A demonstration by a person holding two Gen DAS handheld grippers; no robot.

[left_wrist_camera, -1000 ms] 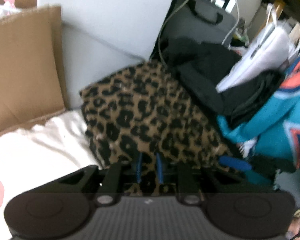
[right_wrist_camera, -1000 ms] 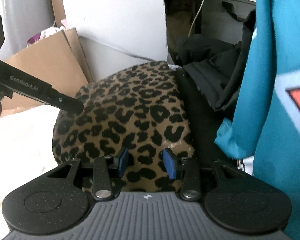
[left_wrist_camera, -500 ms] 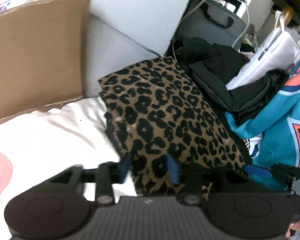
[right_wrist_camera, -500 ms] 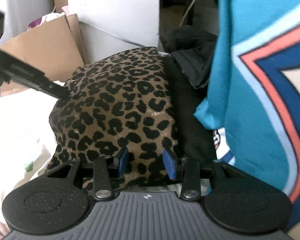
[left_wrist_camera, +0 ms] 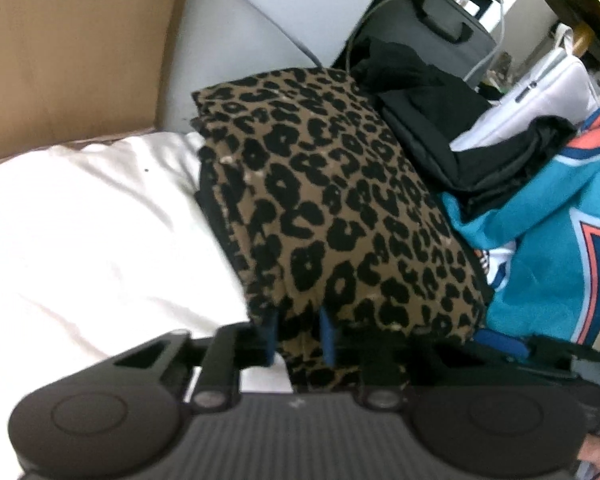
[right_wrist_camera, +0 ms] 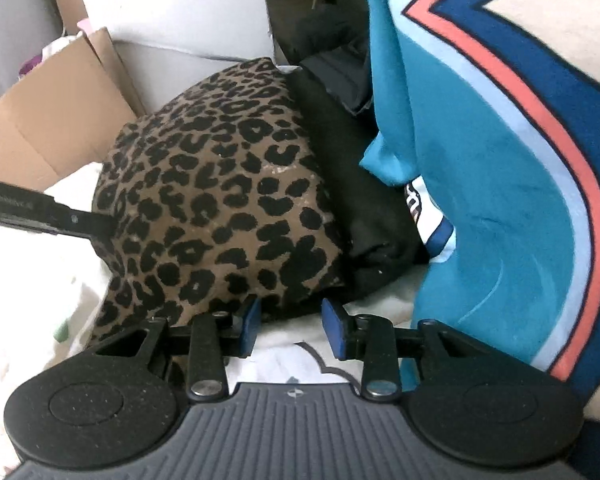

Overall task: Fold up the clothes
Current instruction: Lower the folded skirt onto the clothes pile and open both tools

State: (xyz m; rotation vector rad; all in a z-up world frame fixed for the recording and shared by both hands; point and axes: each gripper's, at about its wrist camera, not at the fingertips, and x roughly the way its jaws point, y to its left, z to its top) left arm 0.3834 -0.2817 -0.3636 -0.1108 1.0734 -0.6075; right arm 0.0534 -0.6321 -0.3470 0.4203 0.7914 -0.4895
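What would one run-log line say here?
left gripper: just closed on leopard cloth | right gripper: open, holds nothing | teal jersey: unfolded beside

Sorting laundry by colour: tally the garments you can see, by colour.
Leopard print: 1, the leopard-print garment
Black: 1, the black clothing heap; separate items cannot be told
Teal: 1, the teal jersey
Total: 3

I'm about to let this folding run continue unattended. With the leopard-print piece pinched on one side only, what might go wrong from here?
1. The left gripper, whose jaws have just been closing, pinches only an edge of the leopard-print garment; a pull may undo the fold.
2. The right gripper stands open, gripping nothing, so that side may sag.
3. The teal jersey hangs close beside it and may get snagged.
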